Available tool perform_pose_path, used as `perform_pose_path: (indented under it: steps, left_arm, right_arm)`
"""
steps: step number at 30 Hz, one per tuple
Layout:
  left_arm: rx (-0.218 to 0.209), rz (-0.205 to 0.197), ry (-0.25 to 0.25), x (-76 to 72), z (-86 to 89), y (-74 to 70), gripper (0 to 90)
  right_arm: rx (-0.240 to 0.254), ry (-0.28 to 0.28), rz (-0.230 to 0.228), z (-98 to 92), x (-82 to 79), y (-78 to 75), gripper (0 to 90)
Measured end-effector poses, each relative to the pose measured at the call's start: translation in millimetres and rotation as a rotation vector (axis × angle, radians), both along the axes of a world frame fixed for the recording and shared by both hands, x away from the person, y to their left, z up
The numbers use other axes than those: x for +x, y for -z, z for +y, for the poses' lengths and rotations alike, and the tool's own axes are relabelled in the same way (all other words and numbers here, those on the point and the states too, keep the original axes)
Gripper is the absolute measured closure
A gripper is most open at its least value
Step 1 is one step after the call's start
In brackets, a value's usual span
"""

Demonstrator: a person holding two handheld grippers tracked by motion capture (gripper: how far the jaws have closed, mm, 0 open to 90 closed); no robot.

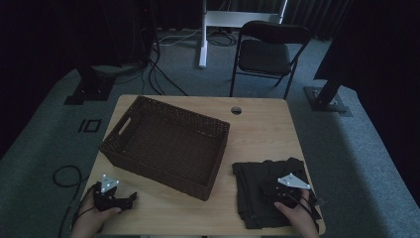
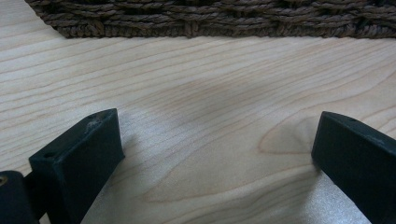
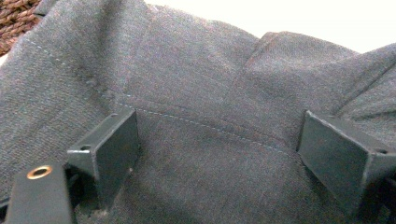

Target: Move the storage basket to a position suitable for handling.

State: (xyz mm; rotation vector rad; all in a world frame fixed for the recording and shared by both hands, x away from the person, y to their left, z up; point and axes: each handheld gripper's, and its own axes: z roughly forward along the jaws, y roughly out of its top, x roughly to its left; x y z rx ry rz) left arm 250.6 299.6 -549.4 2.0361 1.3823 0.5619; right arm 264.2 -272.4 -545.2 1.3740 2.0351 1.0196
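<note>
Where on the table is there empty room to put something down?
Bare wood lies beyond the dark cloth, right of the basket, and along the near edge by the left gripper. The near right corner is crowded with cloth and the right gripper.

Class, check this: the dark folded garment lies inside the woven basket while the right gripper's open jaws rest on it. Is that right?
Not quite. The dark folded garment lies on the table, to the right of the woven basket, as the high view shows. The right gripper does rest on it, jaws open.

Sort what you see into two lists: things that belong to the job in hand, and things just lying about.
Job in hand: dark folded garment; wicker basket; right hand-held gripper, open over the garment; left hand-held gripper, open.

Lying about: folding chair; floor cables.
</note>
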Motion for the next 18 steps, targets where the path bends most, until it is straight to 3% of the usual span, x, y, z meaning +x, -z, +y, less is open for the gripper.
perform_pose_path:
  steps: [9,11,13,18]
  left_arm:
    - [0.002,-0.004,0.064,-0.8,4.1,0.0,2.6]
    - [0.004,-0.005,0.066,-0.7,4.7,-0.1,2.6]
    - [0.015,-0.021,0.078,-0.6,5.7,-0.8,2.6]
    - [-0.007,-0.028,0.085,1.9,12.4,-8.2,2.6]
  right_arm:
    - [-0.005,0.01,-0.001,1.4,-0.4,-1.4,12.6]
    - [0.013,0.021,-0.003,0.8,-0.5,-2.9,12.7]
    - [0.024,0.021,-0.024,1.3,-2.0,-6.9,13.1]
    - [0.043,0.009,-0.055,5.8,-2.3,-21.7,13.2]
